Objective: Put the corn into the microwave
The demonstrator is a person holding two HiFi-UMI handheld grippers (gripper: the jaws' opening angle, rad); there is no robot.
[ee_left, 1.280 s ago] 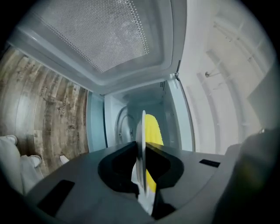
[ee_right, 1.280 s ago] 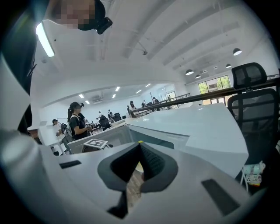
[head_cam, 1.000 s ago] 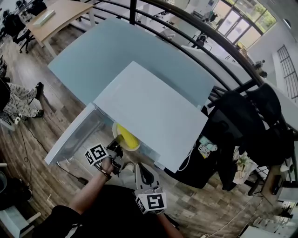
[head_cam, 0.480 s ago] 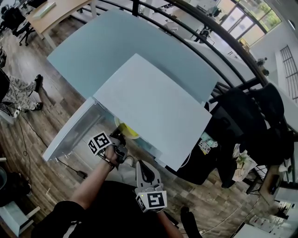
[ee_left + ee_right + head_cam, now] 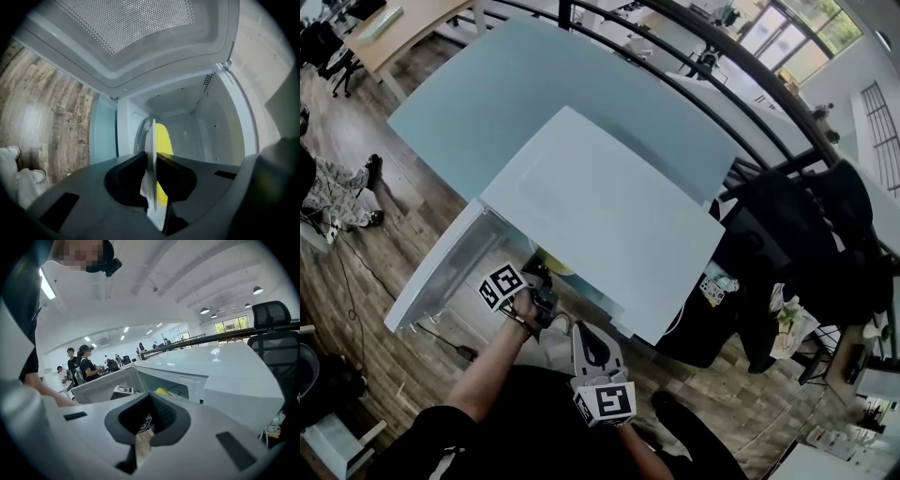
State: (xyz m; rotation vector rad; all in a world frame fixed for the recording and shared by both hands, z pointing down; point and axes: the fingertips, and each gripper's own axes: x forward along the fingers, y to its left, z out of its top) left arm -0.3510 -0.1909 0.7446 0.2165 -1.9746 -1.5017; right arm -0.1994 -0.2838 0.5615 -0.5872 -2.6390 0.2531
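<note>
Corn (image 5: 163, 138) peeking half-hidden behind edge-on plate (image 5: 151, 133), left gripper (image 5: 152, 154) pinching plate rim inside microwave (image 5: 220, 122), right gripper (image 5: 150, 395) sitting pressed together

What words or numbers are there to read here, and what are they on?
No word or number reads clearly in any view.
Marker squares: black-and-white patterns, not letters.
Card beside the microwave: print too small to read.
Microwave: no label shows.
</note>
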